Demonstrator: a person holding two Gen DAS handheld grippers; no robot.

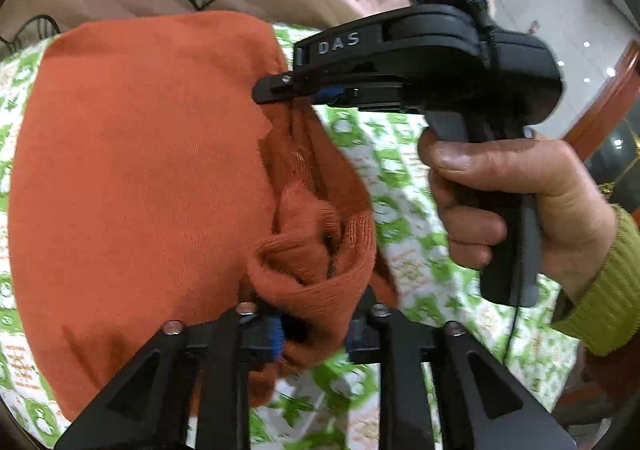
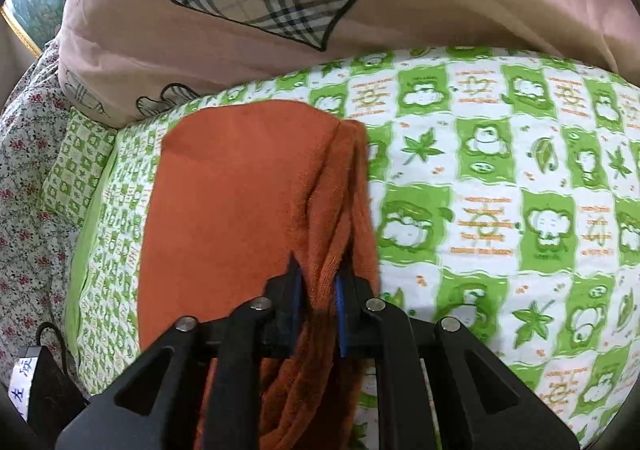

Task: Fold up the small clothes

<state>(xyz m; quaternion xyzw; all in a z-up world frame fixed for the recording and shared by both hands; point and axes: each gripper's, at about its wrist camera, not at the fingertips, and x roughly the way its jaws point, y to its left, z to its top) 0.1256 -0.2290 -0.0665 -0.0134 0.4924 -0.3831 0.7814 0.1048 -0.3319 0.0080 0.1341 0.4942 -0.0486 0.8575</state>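
**Left wrist view: one orange garment, two grippers**

One rust-orange knit garment (image 1: 132,170) lies on the bed's green-and-white cartoon-print sheet (image 2: 500,178). The left gripper (image 1: 316,334) jaws stand around its bunched cuff; whether they pinch it I cannot tell. The right gripper (image 2: 320,290) jaws grasp its gathered edge. One pink quilt (image 2: 440,2) lies behind.

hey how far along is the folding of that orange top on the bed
Done: the orange top lies doubled over on the green patterned sheet, its layers stacked along one edge. In hand: the left gripper and right gripper each have bunched fabric between their jaws at that edge. Left: flattening the bunched cuff and any final fold.
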